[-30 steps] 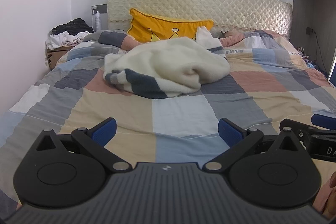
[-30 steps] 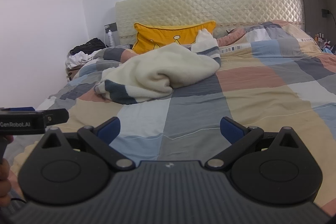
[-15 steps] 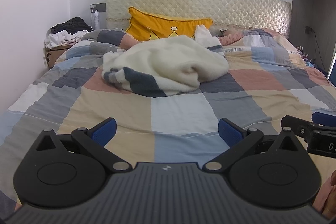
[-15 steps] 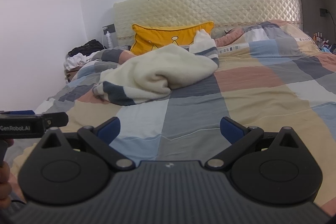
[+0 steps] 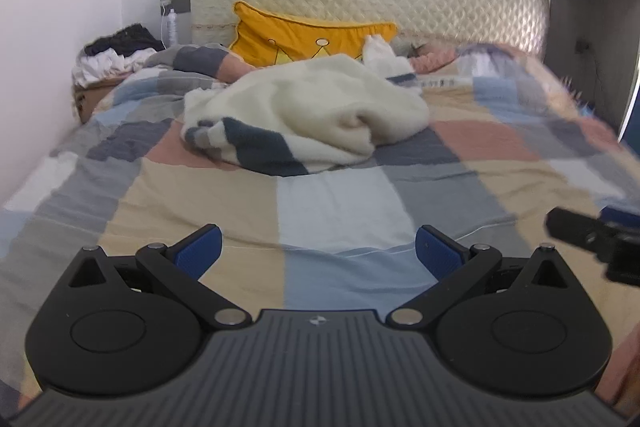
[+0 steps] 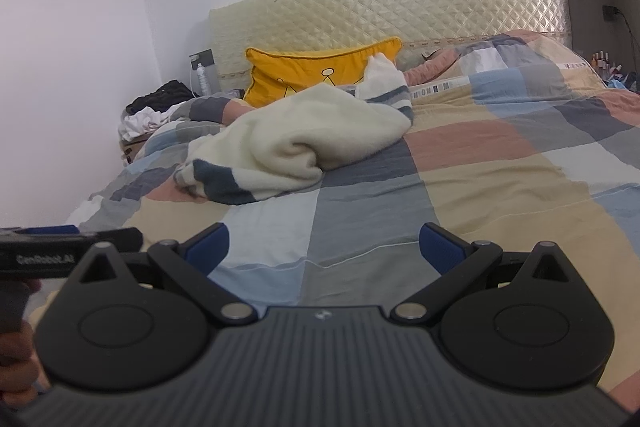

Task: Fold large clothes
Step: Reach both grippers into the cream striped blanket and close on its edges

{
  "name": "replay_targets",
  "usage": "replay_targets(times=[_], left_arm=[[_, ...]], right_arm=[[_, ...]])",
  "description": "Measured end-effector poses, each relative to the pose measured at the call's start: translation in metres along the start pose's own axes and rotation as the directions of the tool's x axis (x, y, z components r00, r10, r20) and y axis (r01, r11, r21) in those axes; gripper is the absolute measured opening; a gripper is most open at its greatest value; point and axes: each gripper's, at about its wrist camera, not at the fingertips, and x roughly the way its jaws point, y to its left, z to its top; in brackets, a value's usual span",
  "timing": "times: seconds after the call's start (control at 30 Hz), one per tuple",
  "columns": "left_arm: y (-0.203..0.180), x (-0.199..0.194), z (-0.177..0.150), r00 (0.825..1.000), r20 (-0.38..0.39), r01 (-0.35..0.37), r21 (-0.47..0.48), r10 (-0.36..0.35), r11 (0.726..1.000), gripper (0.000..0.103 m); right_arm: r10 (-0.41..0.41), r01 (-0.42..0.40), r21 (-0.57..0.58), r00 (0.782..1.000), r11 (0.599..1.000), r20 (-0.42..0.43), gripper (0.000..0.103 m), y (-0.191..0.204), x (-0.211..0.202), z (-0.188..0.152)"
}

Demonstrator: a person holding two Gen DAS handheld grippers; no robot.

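Note:
A cream fleece garment with dark blue-grey stripes (image 5: 308, 119) (image 6: 292, 143) lies crumpled in a heap on the middle of the bed, one sleeve sticking up toward the headboard. My left gripper (image 5: 318, 247) hovers open above the near end of the bed, well short of the heap, nothing between its blue pads. My right gripper (image 6: 324, 243) is open too, at about the same distance from the garment, with nothing in it. Each gripper shows at the edge of the other's view.
The bed wears a patchwork cover (image 5: 340, 211) of blue, grey, beige and pink squares. A yellow crown cushion (image 5: 308, 39) leans on the quilted headboard (image 6: 400, 7). A pile of dark and white clothes (image 5: 112, 55) sits on a box at the left wall. A person's hand (image 6: 16, 359) holds the left gripper.
Both grippers have moved slightly forward toward the bed; the garment appears a little larger and lower in view. The left view is now motion-blurred. Nothing on the bed has moved.

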Motion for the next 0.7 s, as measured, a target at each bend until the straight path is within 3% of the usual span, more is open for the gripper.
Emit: replay_targets(times=[0.17,0.33,0.43,0.57,0.63,0.7], left_arm=[[-0.006,0.027,0.011,0.999,-0.034,0.029,0.049,-0.028,0.998,0.103],[0.004,0.062,0.030,0.998,-0.063,0.019,-0.005,-0.020,1.000,0.103],[0.023,0.084,0.043,0.993,-0.102,0.043,-0.112,-0.055,0.993,0.103],[0.056,0.117,0.062,0.987,-0.136,0.044,-0.283,-0.085,0.958,0.103],[0.077,0.140,0.068,0.982,-0.164,0.023,-0.375,-0.090,0.927,0.103],[0.100,0.163,0.068,0.978,-0.157,0.046,-0.481,-0.137,0.876,0.103]], right_arm=[[-0.013,0.013,0.018,1.000,1.000,-0.006,0.103,-0.003,0.011,-0.001],[-0.016,0.020,0.100,0.999,0.995,-0.041,0.103,-0.012,0.039,0.004],[0.009,0.001,0.168,0.998,0.986,-0.057,0.103,-0.017,0.053,0.013],[0.044,-0.029,0.258,0.998,0.966,-0.051,0.103,-0.025,0.075,0.031],[0.059,-0.039,0.297,0.996,0.954,-0.061,0.103,-0.030,0.092,0.040],[0.070,-0.041,0.328,0.995,0.944,-0.075,0.103,-0.035,0.109,0.048]])
